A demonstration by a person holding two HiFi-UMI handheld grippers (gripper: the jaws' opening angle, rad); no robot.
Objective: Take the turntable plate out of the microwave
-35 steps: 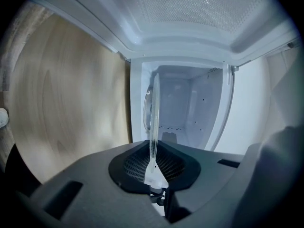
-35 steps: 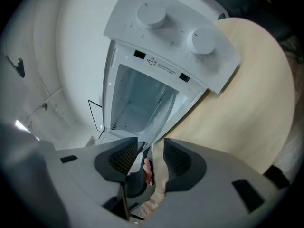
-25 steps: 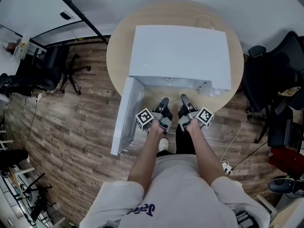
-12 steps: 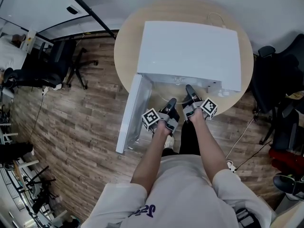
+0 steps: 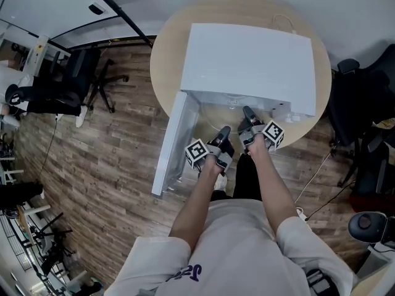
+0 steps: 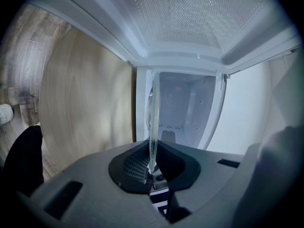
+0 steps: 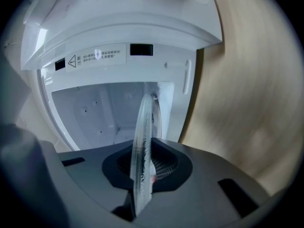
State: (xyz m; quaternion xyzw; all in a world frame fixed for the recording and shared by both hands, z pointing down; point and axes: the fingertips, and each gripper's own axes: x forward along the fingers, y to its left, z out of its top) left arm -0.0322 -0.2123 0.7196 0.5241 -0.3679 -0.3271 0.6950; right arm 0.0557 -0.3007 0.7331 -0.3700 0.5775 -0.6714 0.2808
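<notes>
My left gripper point(image 6: 151, 164) is clamped on the near rim of the glass plate point(image 6: 153, 122). My right gripper point(image 7: 142, 175) has just closed on that rim too, at the open microwave's point(image 5: 247, 60) mouth. I judge the plate stiff, heavy, slippery and breakable, so rim grips on both sides suit it.

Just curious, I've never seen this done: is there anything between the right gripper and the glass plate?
Nothing. The right gripper has just closed its jaws straight onto the rim of the glass plate, as the right gripper view shows.
</notes>
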